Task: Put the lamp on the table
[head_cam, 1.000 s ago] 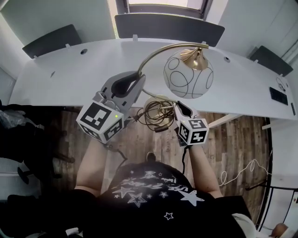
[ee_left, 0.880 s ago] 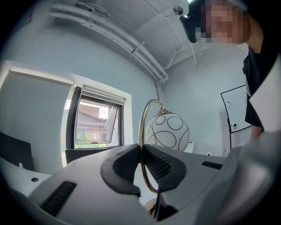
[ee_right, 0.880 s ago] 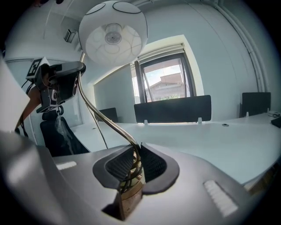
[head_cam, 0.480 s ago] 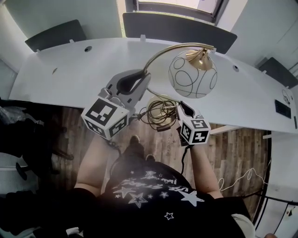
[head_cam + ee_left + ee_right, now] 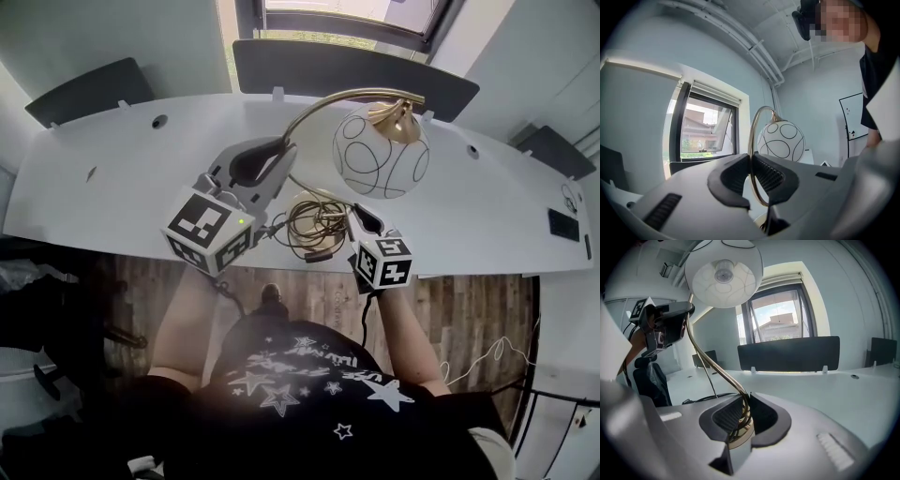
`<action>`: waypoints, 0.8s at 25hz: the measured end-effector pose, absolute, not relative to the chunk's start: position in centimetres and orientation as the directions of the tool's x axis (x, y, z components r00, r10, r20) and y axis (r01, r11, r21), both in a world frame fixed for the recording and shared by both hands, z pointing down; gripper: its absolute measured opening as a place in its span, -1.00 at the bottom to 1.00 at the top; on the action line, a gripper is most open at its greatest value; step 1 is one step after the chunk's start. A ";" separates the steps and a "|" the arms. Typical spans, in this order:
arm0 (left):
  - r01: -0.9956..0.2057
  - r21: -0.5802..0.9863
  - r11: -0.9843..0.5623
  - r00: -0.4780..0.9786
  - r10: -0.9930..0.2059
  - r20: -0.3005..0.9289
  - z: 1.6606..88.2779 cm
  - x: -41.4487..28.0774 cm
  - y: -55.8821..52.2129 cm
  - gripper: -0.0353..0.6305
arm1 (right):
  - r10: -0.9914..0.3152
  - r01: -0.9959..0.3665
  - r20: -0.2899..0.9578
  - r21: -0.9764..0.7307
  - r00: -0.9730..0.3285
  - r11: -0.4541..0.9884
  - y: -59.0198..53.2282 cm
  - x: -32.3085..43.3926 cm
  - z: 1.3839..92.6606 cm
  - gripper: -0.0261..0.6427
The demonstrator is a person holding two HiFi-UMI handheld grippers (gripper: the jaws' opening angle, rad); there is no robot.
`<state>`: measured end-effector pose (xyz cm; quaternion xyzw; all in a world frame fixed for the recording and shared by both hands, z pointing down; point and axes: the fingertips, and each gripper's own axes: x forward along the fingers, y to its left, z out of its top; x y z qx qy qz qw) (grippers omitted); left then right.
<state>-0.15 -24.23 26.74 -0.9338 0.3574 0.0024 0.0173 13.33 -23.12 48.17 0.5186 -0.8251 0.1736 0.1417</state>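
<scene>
Brass gooseneck lamp with a white, black-lined globe shade [image 5: 380, 155] hangs over the long white table's [image 5: 122, 178] near edge. Left gripper [image 5: 278, 150] clamps its arched stem. Right gripper [image 5: 360, 217], at the globe's six o'clock, clamps its base.

Background items only. Three dark upright panels stand in a row: centre panel [image 5: 356, 70] directly below the window [image 5: 342, 14], with left panel [image 5: 80, 91] and right panel [image 5: 553, 150] flanking it. One window pane is tilted (pale building [image 5: 776, 326] visible outside). Floor [image 5: 469, 309]: brown wood planks. Thin white cable [image 5: 487, 354] lies looped on the floor, right side. Whiteboard [image 5: 853, 117] on far wall. White pipes [image 5: 754, 51] run along the ceiling.
</scene>
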 end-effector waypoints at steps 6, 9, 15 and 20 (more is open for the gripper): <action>-0.658 -0.021 -0.752 0.753 -0.658 -0.009 26.7 -1.7 -30.6 -0.76 | -0.811 -0.914 0.427 -0.126 -0.400 0.385 -29.1 12.1 47.8 -0.79; -0.654 -0.022 -0.756 0.756 -0.654 -0.012 26.7 -2.4 -32.5 -0.76 | -0.818 -0.919 0.425 -0.115 -0.388 0.377 -30.8 11.6 47.7 -0.79; -0.621 -0.020 -0.784 0.784 -0.621 -0.021 26.4 -4.2 -35.6 -0.76 | -0.822 -0.928 0.437 -0.101 -0.365 0.358 -33.7 10.0 47.2 -0.79; -0.597 0.001 -0.802 0.802 -0.597 -0.021 27.4 -5.2 -37.9 -0.76 | -0.823 -0.940 0.458 -0.103 -0.336 0.326 -35.2 9.3 47.7 -0.79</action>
